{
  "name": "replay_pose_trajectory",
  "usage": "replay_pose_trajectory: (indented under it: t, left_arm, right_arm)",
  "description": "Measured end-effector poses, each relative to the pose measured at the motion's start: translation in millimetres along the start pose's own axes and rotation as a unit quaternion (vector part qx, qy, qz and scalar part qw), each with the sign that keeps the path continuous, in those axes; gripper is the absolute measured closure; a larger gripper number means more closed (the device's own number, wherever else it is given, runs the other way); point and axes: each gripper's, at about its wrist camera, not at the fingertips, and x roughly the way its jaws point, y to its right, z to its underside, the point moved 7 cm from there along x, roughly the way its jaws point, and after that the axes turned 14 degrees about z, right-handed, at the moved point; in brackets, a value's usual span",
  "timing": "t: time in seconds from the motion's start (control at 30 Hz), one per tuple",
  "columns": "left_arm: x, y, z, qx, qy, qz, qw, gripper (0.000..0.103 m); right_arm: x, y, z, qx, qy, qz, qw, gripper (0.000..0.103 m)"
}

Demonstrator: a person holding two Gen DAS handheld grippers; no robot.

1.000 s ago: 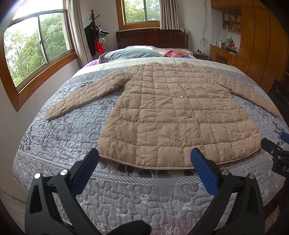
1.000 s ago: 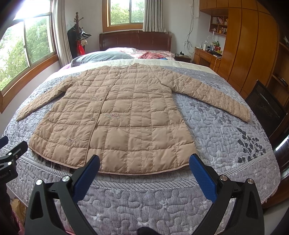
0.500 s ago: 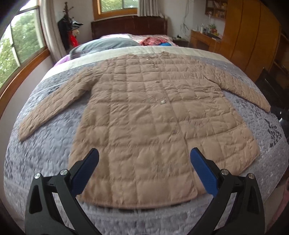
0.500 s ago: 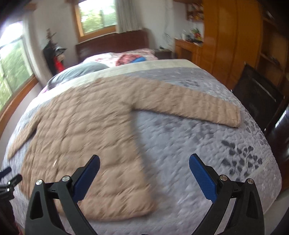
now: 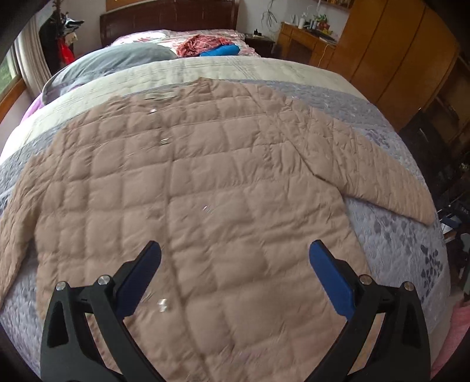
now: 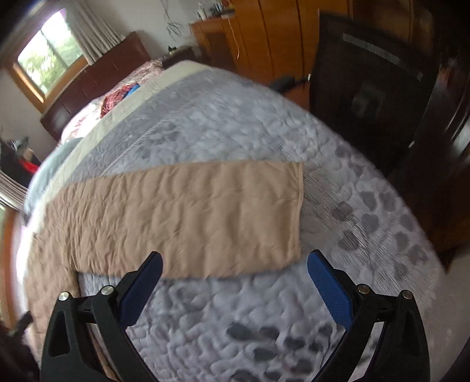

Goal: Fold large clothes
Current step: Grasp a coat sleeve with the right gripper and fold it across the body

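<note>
A tan quilted long coat [image 5: 205, 188] lies flat, front up, on the bed with both sleeves spread out. My left gripper [image 5: 235, 273] is open and empty, hovering over the lower body of the coat. The coat's right sleeve [image 6: 188, 217] fills the right wrist view, its cuff end [image 6: 298, 211] toward the bed's right side. My right gripper [image 6: 235, 279] is open and empty, just in front of that sleeve's near edge, above the bedspread.
The grey patterned bedspread [image 6: 235, 126] covers the bed. Pillows and bundled clothes [image 5: 205, 47] lie by the dark headboard [image 5: 167, 17]. A wooden wardrobe [image 5: 390, 50] and a dark chair [image 6: 367, 97] stand right of the bed.
Both grippers moved forward and lower over the bed. The left came in over the coat's body. The right swung right toward the right sleeve. Both stay open.
</note>
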Motion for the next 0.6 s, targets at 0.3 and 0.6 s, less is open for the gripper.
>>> replay_pose_trajectory:
  t: [0.3, 0.6]
  left_arm:
    - [76.1, 24.5, -32.4, 0.011, -0.037, 0.011, 0.9992, 0.004]
    - [99.0, 13.2, -39.2, -0.013, -0.047, 0.019, 0.9987, 0.032]
  right_arm:
    - [50.8, 19.2, -19.8, 0.023, -0.035, -0.037, 0.998, 0.019]
    - [59.2, 1.0, -22.1, 0.007, -0.020, -0.050, 0.999, 0.095]
